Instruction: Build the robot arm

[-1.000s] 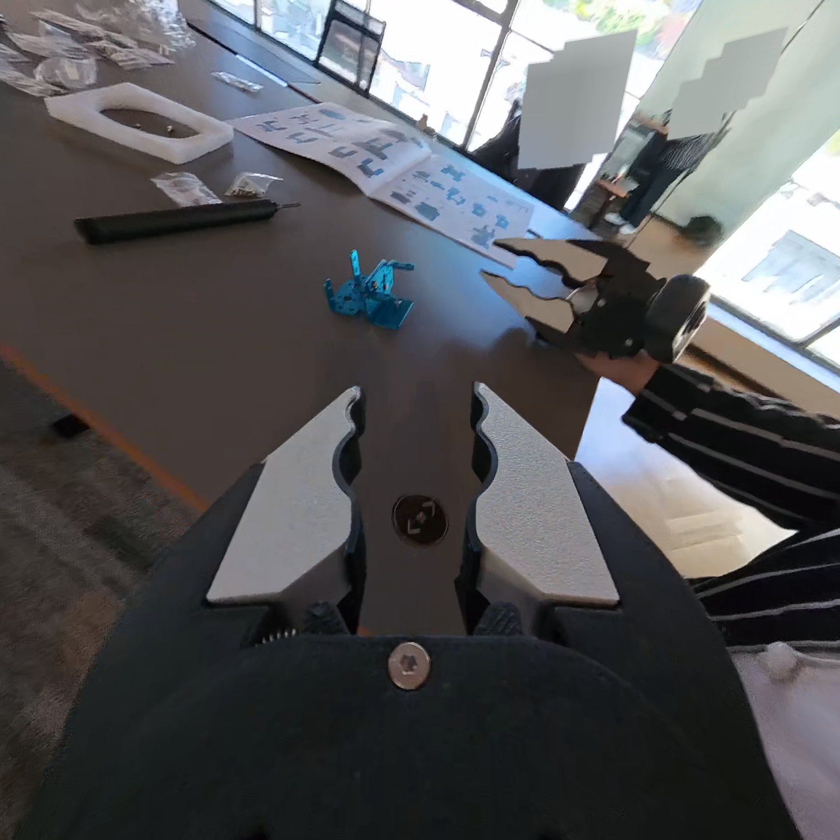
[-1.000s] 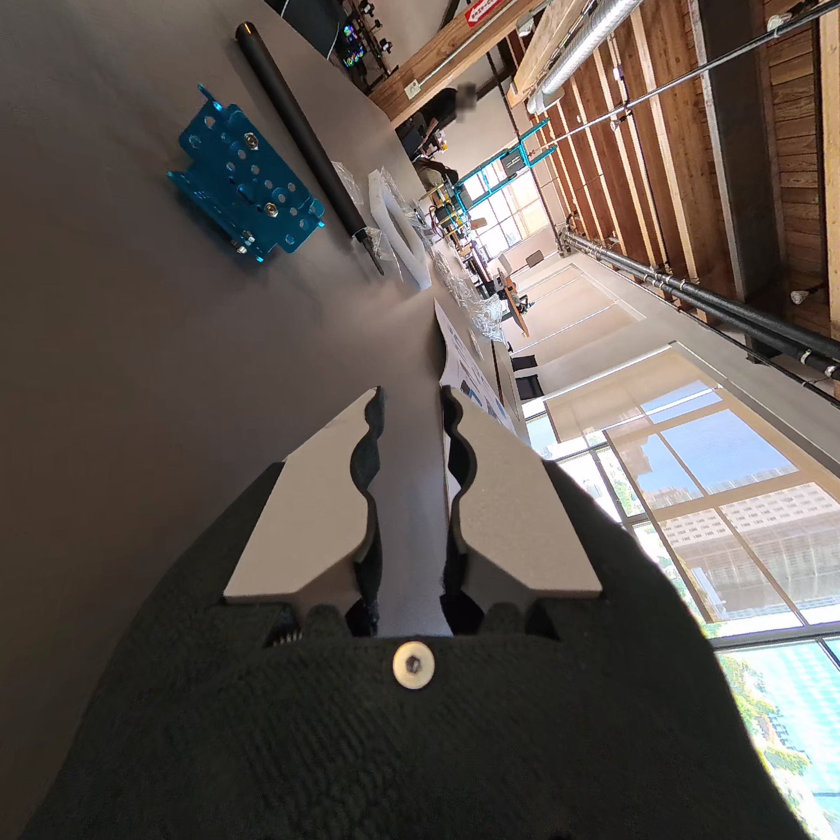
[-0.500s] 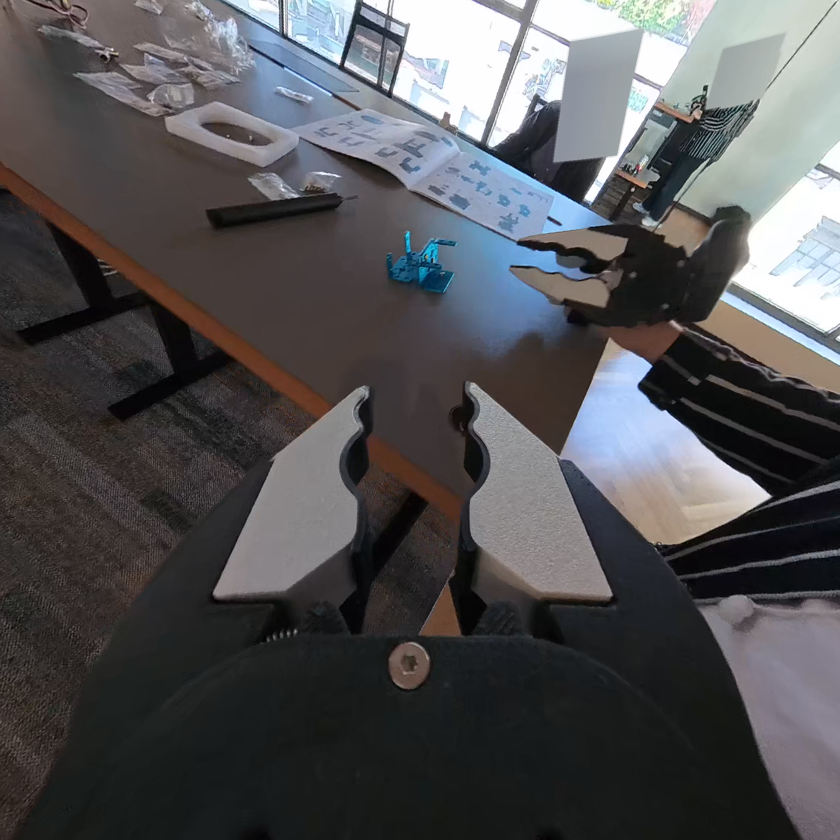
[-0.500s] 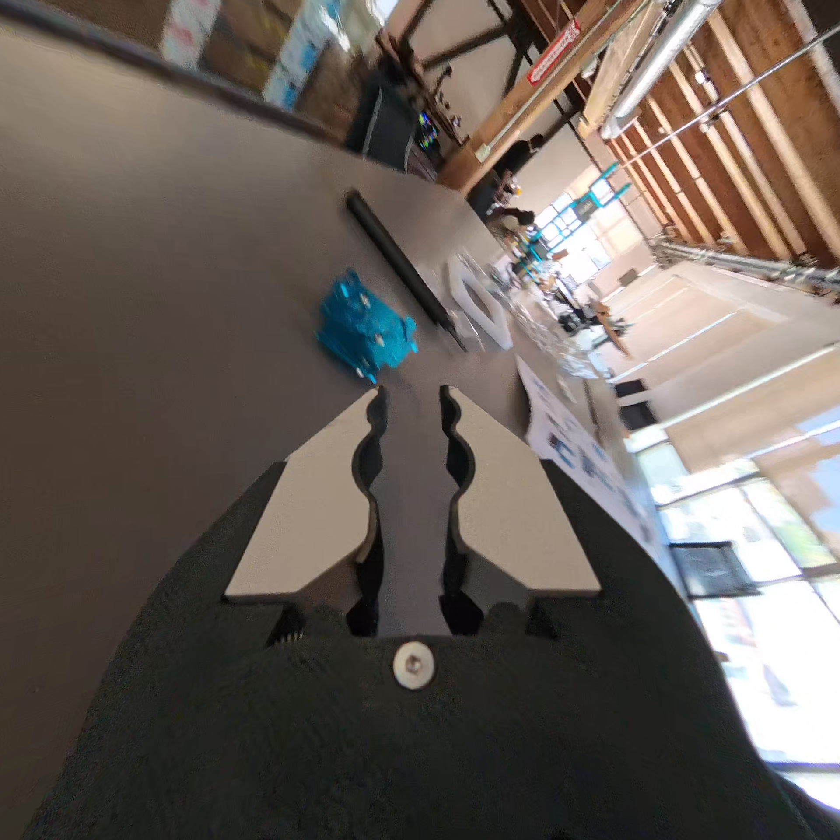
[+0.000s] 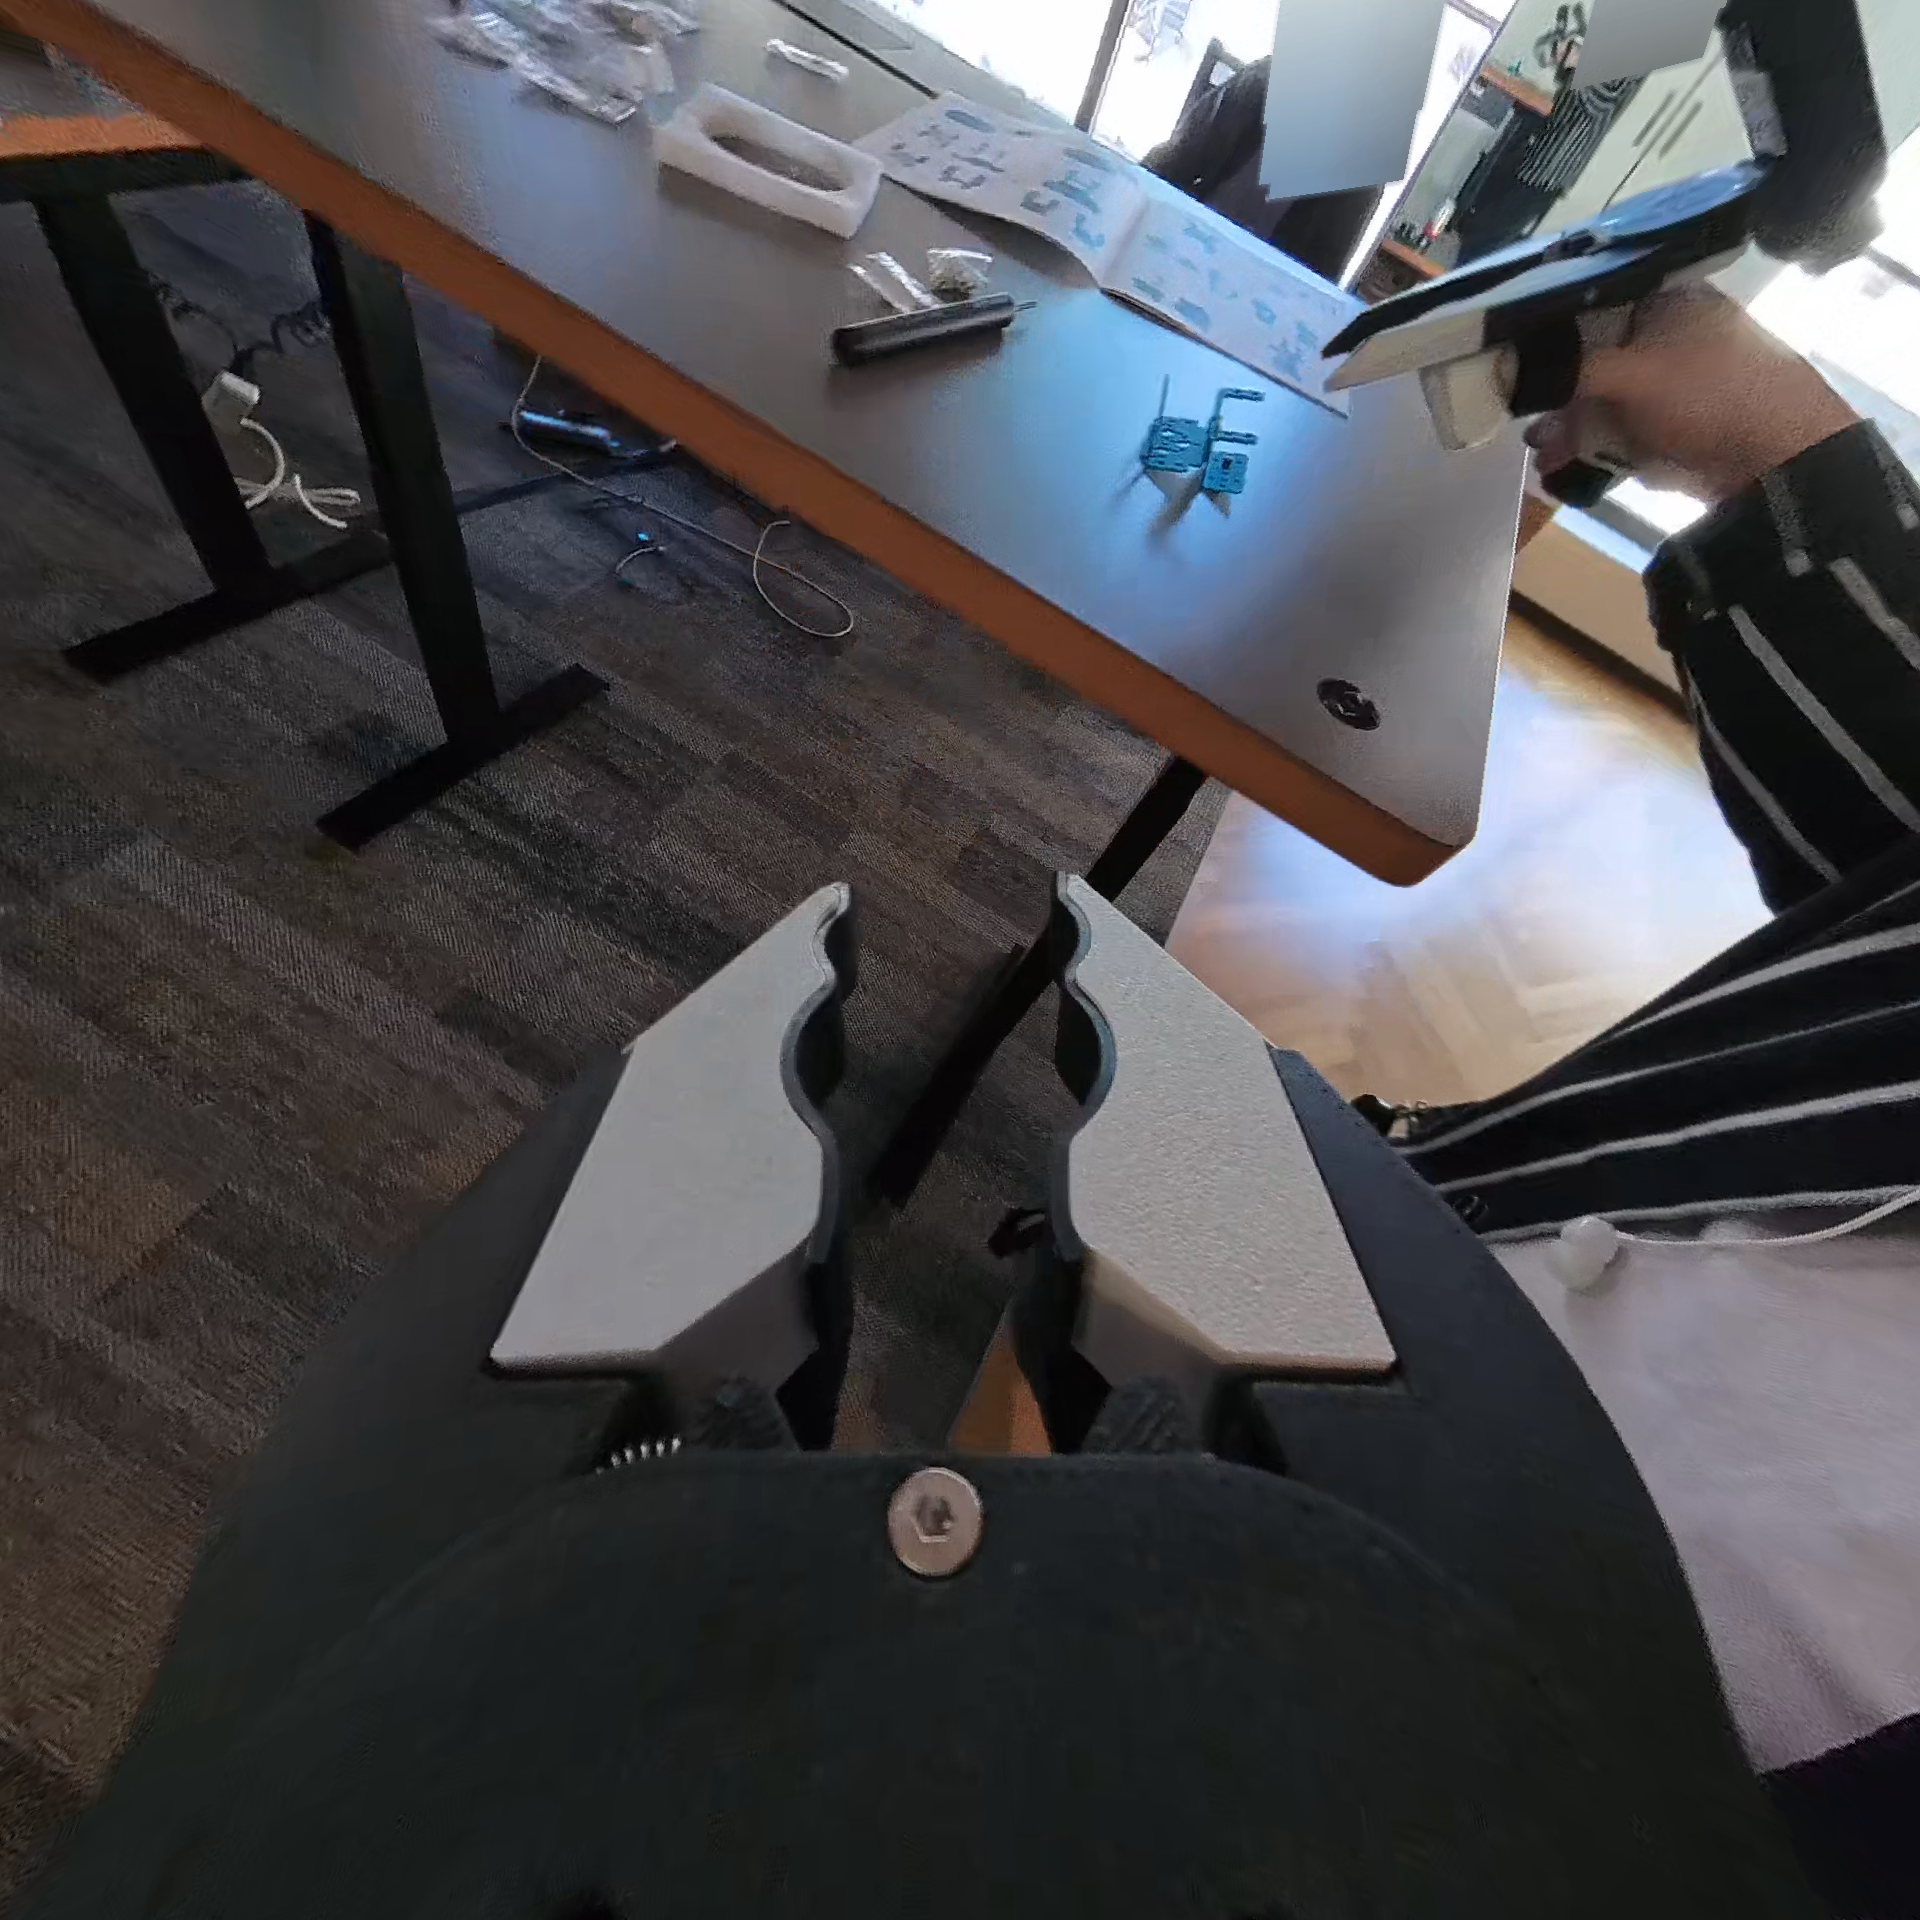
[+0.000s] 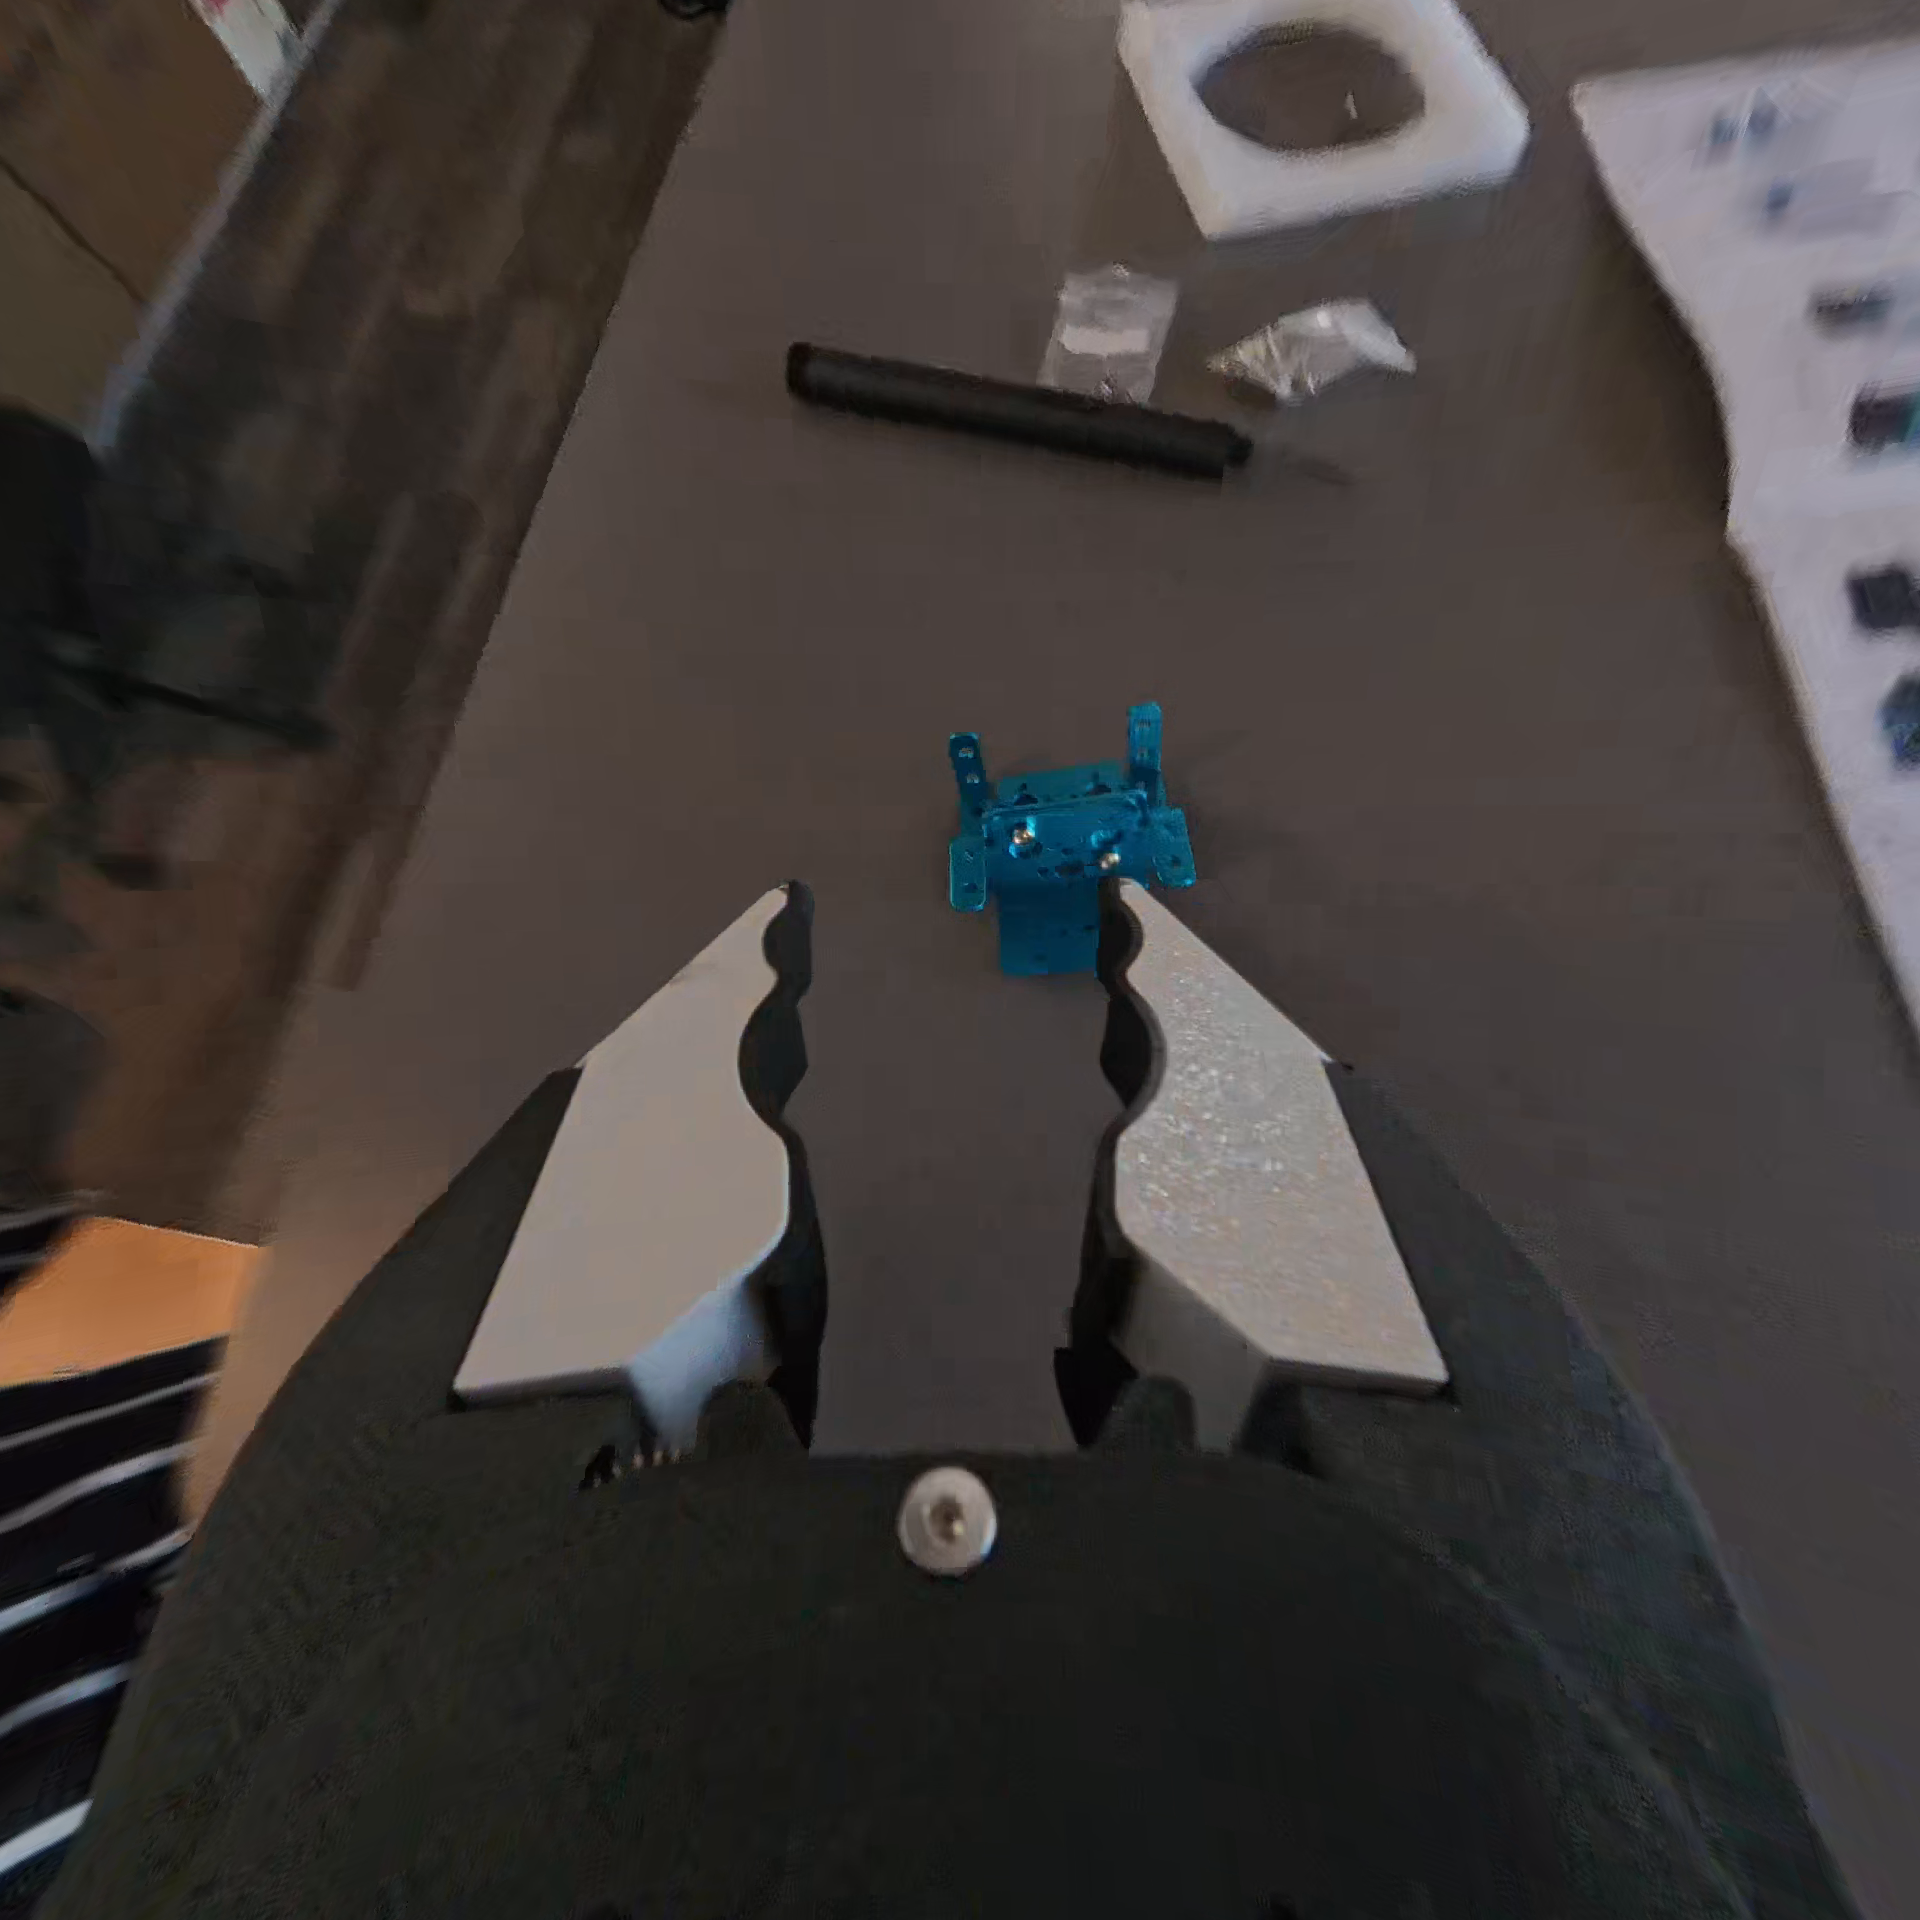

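A small blue metal bracket assembly (image 6: 1065,842) with screws lies on the dark table (image 6: 935,582). My right gripper (image 6: 956,899) is open and empty above the table, pointing down at the bracket, which sits just past its right fingertip (image 6: 1127,914). In the left wrist view the bracket (image 5: 1195,442) lies near the table's corner and the right gripper (image 5: 1455,322) hovers above it, held by a hand. My left gripper (image 5: 951,904) is open and empty, held off the table's edge over the carpet.
A black rod-shaped tool (image 6: 1013,421), two small clear bags of parts (image 6: 1216,332), a white foam frame (image 6: 1320,104) and an open instruction booklet (image 6: 1808,395) lie beyond the bracket. The table's orange edge (image 5: 935,540) and black legs (image 5: 395,416) show. A person's striped sleeve (image 5: 1808,665) is at right. The tips of one gripper are about 40 cm away from the tips of the other.
My left gripper has pulled back off the table and over the floor, its jaws a little narrower. My right gripper has swung to face down at the blue bracket and has opened wide.
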